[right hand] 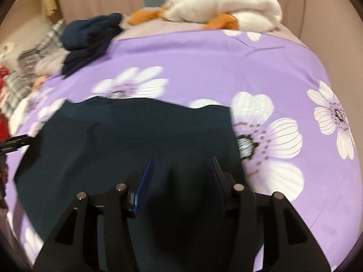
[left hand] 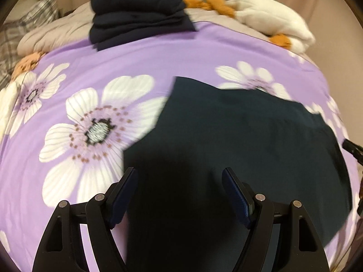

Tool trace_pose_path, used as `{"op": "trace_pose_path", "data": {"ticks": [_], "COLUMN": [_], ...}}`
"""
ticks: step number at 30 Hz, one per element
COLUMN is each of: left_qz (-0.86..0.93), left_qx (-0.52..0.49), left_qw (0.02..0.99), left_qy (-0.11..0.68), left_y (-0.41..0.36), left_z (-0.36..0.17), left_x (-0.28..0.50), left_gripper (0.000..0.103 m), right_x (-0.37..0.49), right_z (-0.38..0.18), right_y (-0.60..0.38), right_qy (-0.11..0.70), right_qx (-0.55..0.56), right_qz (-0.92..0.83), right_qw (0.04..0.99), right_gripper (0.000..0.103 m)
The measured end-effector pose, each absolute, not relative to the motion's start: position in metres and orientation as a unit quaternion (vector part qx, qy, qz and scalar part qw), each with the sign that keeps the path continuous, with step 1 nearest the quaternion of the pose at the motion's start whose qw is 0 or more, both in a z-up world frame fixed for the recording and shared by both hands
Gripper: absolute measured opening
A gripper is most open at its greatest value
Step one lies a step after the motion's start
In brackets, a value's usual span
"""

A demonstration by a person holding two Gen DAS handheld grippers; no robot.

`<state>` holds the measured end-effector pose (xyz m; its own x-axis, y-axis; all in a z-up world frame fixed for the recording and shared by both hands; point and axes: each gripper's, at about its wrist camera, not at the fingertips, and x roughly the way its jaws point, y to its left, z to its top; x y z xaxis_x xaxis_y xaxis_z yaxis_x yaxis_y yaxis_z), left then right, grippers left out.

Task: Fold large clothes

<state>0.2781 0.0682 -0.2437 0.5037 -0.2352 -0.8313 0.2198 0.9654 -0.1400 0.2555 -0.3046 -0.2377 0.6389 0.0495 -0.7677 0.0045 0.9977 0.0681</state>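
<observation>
A dark navy garment (left hand: 245, 136) lies flat on the purple floral bedspread (left hand: 140, 59); it also shows in the right wrist view (right hand: 127, 136). My left gripper (left hand: 180, 172) is open, hovering over the garment's near left part, with nothing between its fingers. My right gripper (right hand: 181, 162) is open above the garment's near right part, close to its right edge. The right gripper's tip (left hand: 351, 149) peeks in at the right edge of the left wrist view, and the left gripper's tip (right hand: 13, 144) at the left edge of the right wrist view.
A stack of folded dark clothes (left hand: 138, 13) sits at the far side of the bed, also in the right wrist view (right hand: 90, 38). A white and orange plush toy (right hand: 222, 6) lies at the far right. Plaid pillows (left hand: 25, 22) are at the far left.
</observation>
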Motion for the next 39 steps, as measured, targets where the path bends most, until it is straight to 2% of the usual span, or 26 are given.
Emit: {"op": "trace_pose_path", "data": {"ticks": [3,7,13,17,24,27,39], "left_qz": [-0.146,-0.136,-0.125,-0.117,-0.116,-0.116,-0.118], "left_qx": [0.008,0.020,0.040,0.046,0.044,0.044,0.041], "left_qw": [0.873,0.880,0.880,0.887,0.889,0.890,0.889], "left_qy": [0.466,0.455,0.457,0.445,0.441,0.439,0.440], "left_y": [0.048,0.031,0.018,0.020,0.026,0.027,0.029], "left_z": [-0.241,-0.249,-0.270,-0.272,-0.275,-0.276,-0.277], "left_x": [0.248,0.221,0.210,0.202,0.193,0.189,0.187], "left_gripper": [0.076,0.077,0.077,0.083,0.085,0.085,0.086], "right_x": [0.232,0.207,0.182,0.170,0.157,0.152,0.131], "right_z": [-0.238,-0.249,-0.280,-0.290,-0.293,-0.293,-0.294], "right_y": [-0.278,-0.245,-0.214,-0.218,-0.230,-0.233,-0.268], "right_qy": [0.423,0.425,0.447,0.441,0.434,0.435,0.434], "right_qx": [0.028,0.020,-0.021,-0.037,-0.027,-0.028,0.015], "right_qz": [0.040,0.066,0.057,0.044,0.034,0.019,-0.019], "right_qw": [0.905,0.903,0.893,0.896,0.900,0.900,0.901], "right_gripper": [0.052,0.066,0.066,0.068,0.068,0.072,0.072]}}
